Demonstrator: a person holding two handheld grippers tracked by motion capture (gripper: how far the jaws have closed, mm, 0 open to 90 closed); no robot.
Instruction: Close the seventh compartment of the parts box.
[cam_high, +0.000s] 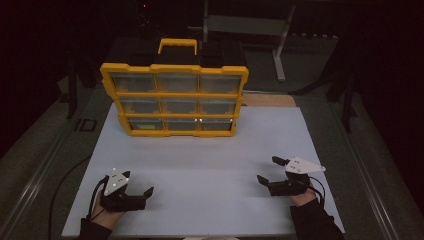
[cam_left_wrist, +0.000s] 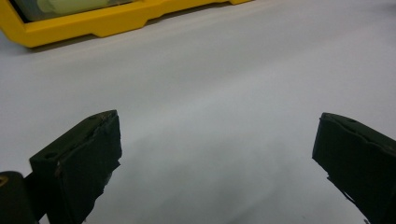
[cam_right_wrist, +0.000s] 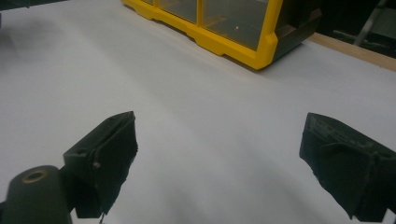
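Note:
A yellow organiser case (cam_high: 174, 95) with a yellow handle (cam_high: 177, 45) stands upright at the back middle of the white board (cam_high: 210, 150). It has three rows of three clear-fronted compartments. My left gripper (cam_high: 137, 186) rests low at the board's front left and is open. My right gripper (cam_high: 268, 170) sits at the front right, also open. In the left gripper view the left gripper (cam_left_wrist: 217, 154) has bare board between its jaws, and the case's bottom edge (cam_left_wrist: 70, 25) lies far ahead. In the right gripper view the right gripper (cam_right_wrist: 219, 149) holds nothing, and the case's corner (cam_right_wrist: 233, 28) is ahead.
A wooden strip (cam_high: 267, 100) lies behind the board at the right. A metal stand (cam_high: 282, 50) rises farther back. A cable (cam_high: 60, 195) trails off the left gripper over the dark floor. The room around the table is dark.

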